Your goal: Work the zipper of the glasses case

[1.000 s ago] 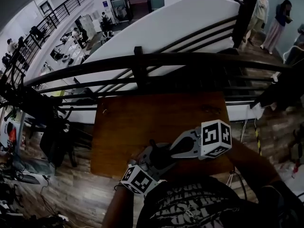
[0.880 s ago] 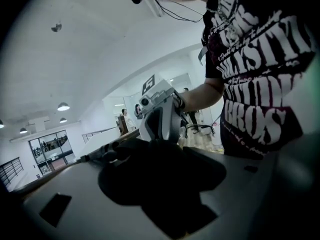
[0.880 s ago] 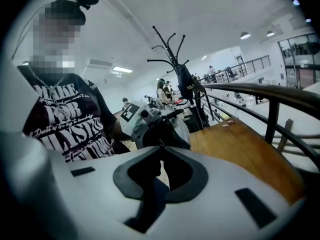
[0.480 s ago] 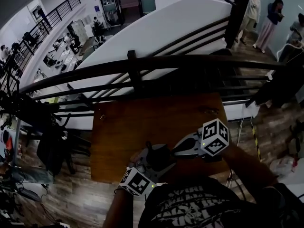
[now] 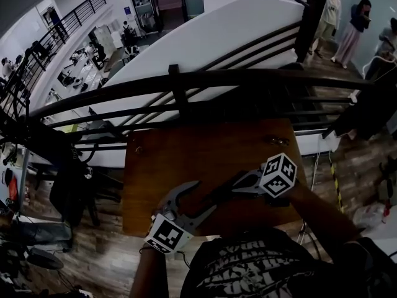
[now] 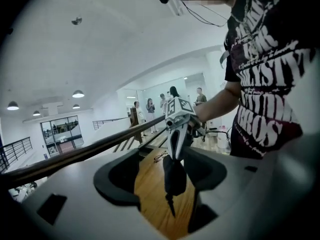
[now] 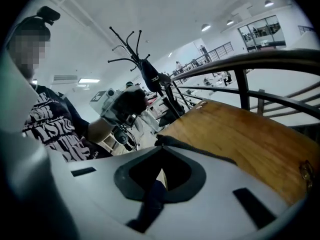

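Observation:
The dark glasses case (image 6: 175, 176) hangs upright from my right gripper (image 6: 175, 156), a thin zipper tail dangling below it. In the right gripper view the jaws are shut on a dark strip of the case (image 7: 152, 199). The head view shows my right gripper (image 5: 219, 195) reaching left over the wooden table (image 5: 186, 160). My left gripper (image 5: 205, 196) sits just to its left, jaws spread wide. Nothing is pressed between the left pads, and the case hangs a little beyond them.
A pair of glasses (image 5: 277, 140) lies at the table's far right corner. A black railing (image 5: 186, 79) runs along the table's far edge. People stand at the back right (image 5: 347, 17). The table's near edge is close to my torso.
My left gripper, which was around the case, has drawn back to the left with its jaws wide and empty. The right gripper has sunk and rolled, keeping the case.

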`<state>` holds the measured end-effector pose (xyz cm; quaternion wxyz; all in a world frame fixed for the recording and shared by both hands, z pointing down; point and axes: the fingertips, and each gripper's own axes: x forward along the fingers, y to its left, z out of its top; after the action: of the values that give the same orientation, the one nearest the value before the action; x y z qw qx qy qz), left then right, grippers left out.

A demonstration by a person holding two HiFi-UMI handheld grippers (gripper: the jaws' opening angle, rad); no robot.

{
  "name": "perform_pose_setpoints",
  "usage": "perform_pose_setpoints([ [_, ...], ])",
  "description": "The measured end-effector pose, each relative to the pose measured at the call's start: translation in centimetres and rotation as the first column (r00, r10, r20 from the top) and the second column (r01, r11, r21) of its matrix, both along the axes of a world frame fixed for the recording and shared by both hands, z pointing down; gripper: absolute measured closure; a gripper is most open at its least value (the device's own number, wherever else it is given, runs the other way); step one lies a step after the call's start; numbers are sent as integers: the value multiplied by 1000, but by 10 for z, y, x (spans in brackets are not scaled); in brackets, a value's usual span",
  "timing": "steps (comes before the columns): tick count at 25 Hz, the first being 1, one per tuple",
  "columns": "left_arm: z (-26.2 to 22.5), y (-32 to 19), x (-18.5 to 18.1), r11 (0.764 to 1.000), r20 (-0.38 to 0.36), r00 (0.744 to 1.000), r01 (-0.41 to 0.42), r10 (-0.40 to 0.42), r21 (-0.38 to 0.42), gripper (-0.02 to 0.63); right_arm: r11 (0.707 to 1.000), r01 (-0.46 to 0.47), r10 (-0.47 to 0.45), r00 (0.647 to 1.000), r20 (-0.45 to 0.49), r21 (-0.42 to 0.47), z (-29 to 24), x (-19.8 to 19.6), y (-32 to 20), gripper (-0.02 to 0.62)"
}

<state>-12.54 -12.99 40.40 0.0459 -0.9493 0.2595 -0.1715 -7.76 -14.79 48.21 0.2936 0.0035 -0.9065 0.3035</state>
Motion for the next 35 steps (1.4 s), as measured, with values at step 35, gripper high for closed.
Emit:
perform_pose_setpoints([
  [35,119,7,34,951,406,914,142,-19,-275,345,999,-30,29,999,36,18,-20,-14,23,597],
])
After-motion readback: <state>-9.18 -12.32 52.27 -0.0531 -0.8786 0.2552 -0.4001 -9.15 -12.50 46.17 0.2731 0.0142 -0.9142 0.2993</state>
